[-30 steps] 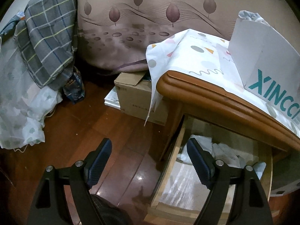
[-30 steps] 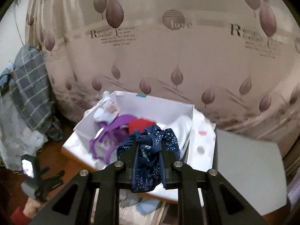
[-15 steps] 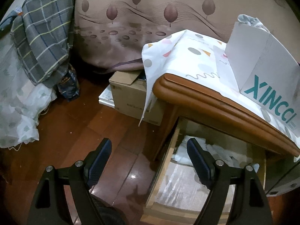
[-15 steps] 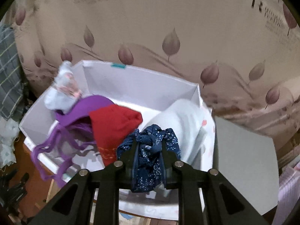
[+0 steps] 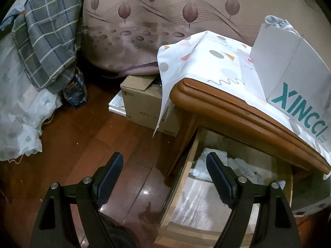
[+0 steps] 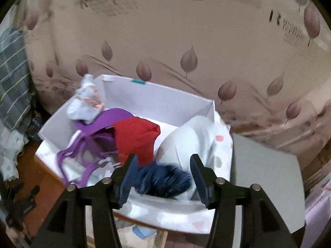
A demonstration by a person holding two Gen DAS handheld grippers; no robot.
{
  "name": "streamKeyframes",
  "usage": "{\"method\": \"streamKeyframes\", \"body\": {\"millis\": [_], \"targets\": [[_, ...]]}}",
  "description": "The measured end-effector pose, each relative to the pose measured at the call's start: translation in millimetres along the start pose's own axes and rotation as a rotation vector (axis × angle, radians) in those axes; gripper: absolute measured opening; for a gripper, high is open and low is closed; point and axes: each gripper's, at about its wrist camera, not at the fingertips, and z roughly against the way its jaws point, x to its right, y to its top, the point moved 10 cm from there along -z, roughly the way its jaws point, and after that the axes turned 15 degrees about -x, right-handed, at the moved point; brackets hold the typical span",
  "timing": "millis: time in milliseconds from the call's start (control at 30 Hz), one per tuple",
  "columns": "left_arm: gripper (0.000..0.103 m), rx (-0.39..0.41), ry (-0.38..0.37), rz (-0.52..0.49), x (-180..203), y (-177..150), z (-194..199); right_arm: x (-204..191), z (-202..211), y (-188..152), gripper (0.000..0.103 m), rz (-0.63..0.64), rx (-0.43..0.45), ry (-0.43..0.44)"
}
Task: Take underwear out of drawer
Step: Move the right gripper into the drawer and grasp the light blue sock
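1. The right gripper point(image 6: 163, 175) has just been opening its jaws; they now stand apart, and the dark blue dotted underwear point(image 6: 163, 180) lies between them, blurred, with the pads no longer pressing on it. It sits at the near edge of the white cardboard box point(image 6: 157, 101) on the cabinet top.
2. In the same box lie a red garment point(image 6: 136, 138), a purple strappy piece point(image 6: 93, 136), a pale blue floral piece point(image 6: 86, 105) draped on the rim and a white garment point(image 6: 186, 140).
3. The left gripper point(image 5: 165, 177) hovers with its jaws wide and nothing between them, over the corner of the open wooden drawer point(image 5: 178, 188).
4. White crumpled underwear point(image 5: 233, 165) is left at the back of the drawer, under the cabinet's wooden edge point(image 5: 238, 107).
5. Judged by look, these pieces are light, soft and limp: they will sag and bunch, not slip or break.
6. Best taken by pinching a raised fold or the waistband deep between the pads, since a thin single layer may pull free.
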Motion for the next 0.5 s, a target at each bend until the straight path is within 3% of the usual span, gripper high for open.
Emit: {"method": "streamKeyframes", "body": {"millis": [100, 200, 400, 500], "targets": [[0.079, 0.007, 0.0, 0.005, -2.9, 0.3, 1.8, -13.4, 21.0, -27.8, 0.055, 0.077, 0.006, 0.055], [0.079, 0.005, -0.003, 0.013, -3.4, 0.6, 0.8, -32.5, 17.6, -73.0, 0.064, 0.176, -0.051, 0.063], [0.079, -0.002, 0.002, 0.006, -4.7, -1.0, 1.0, -68.8, -50.5, -164.8, 0.064, 0.253, -0.277, 0.115], [0.079, -0.002, 0.002, 0.006, -4.6, -2.0, 0.3, -84.7, -88.7, -189.6, 0.064, 0.358, -0.327, 0.104]]}}
